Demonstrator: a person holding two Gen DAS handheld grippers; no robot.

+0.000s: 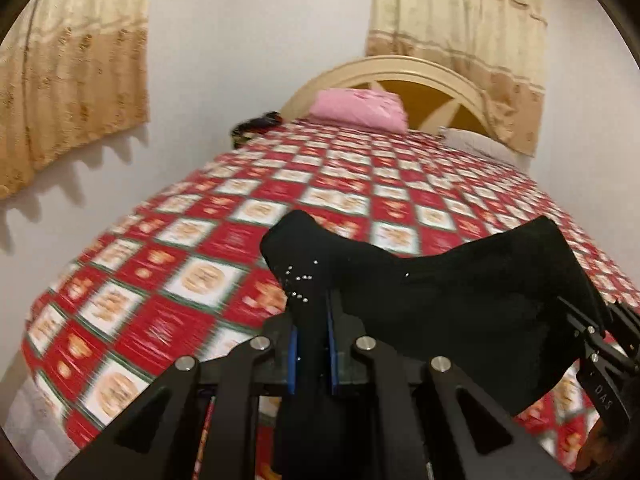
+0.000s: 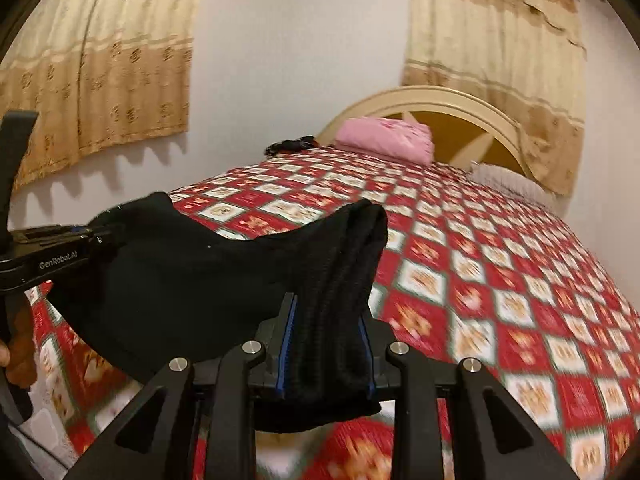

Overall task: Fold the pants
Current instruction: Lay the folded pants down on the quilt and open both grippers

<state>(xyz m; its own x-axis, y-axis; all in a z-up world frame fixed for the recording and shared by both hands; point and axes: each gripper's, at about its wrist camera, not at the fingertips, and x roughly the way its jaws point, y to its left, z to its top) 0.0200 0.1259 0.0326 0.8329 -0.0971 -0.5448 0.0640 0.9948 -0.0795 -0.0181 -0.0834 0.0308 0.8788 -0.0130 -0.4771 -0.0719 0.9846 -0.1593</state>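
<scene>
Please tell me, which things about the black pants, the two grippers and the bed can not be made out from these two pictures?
- Black pants: lower part hidden behind the left gripper in the left wrist view and behind the right gripper in the right wrist view; fold state unclear.
- Bedspread pattern: motion blur smears the motifs.
- Dark item beside the pink pillow: too small to identify.

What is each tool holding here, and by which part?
Both hold the black pants. The left tool pinches a stud-dotted edge; the right tool clamps a bunched ribbed end. Fabric spans between them above the bed.
</scene>
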